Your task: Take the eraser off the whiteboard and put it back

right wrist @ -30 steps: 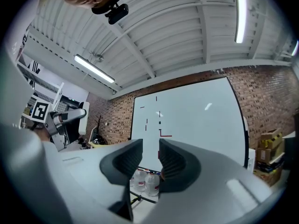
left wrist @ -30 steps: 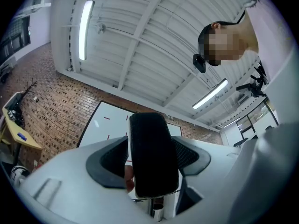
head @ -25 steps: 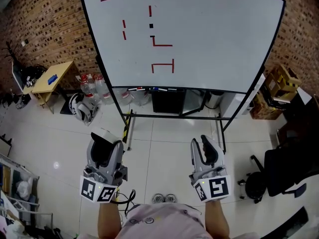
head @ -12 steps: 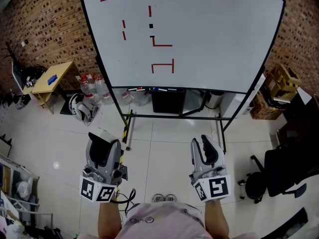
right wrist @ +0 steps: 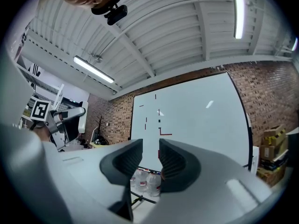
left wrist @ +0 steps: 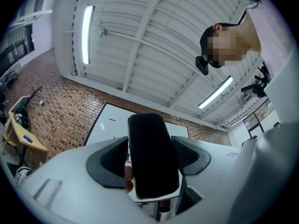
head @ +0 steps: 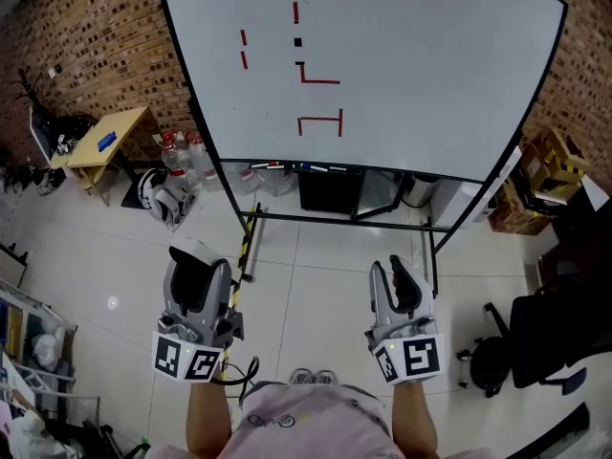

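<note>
**Head view: eraser off the board, clamped in the left tongs**

Head view puts the whiteboard at 12 o'clock, well apart from both tongs; the left tongs sit at 7 o'clock and the right tongs at 5 o'clock, low over the tiled floor and pointing toward the board. Left gripper view settles what is held: a black oblong eraser stands lengthwise between the pads, clenched there, its far end poking past the fingertips; so the eraser is off the board and in the left tongs. Right gripper view shows those tongs released and empty; the pads stand a little apart, and only the board and some water bottles show through the gap.

By that reading the taking-off is done and the return is the step in hand. To do it well, carry the left tongs toward 12 o'clock with the grip firm; choose a bare patch of board, say at 3 o'clock of the red marks, since a pass over the strokes would likely wipe them; the marker ledge along the board's lower edge is the other likely home, and I cannot tell which it came from. Bring the eraser's broad face square to the surface, not an edge; press it flat; loosen the pads only once it sits; then draw straight back toward 6 o'clock so nothing drags. The right tongs have no job here and are best held clear at 5 o'clock.
</note>
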Demonstrator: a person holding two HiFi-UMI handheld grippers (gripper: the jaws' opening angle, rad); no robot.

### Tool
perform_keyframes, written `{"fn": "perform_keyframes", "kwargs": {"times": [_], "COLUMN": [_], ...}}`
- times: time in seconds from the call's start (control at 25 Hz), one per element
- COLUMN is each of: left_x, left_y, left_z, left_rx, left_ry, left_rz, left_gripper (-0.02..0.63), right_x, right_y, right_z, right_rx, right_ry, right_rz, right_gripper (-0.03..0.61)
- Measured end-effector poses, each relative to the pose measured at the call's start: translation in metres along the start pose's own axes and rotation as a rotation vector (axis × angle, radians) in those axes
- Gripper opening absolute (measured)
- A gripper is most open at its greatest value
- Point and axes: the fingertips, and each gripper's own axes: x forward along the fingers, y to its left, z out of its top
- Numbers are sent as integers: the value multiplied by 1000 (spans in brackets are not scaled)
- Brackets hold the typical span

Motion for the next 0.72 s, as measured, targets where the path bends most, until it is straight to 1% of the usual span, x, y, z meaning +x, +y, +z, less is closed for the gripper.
{"fn": "perform_keyframes", "kwargs": {"times": [0.28, 0.48, 0.72], "left_x": [18, 34, 60], "left_y": [16, 50, 93], "left_z": [-16, -26, -29], "left_rx": [33, 39, 48], "left_ry": [15, 16, 11], "left_rz": [44, 80, 74], "left_gripper": [295, 295, 295], "right_x": [39, 79, 140], "right_y": [-2, 5, 27], "right_z": [-14, -26, -38], "right_rx": [11, 15, 30], "right_ry": [17, 36, 52], "right_rz": [50, 74, 114], "right_gripper": [101, 101, 101]}}
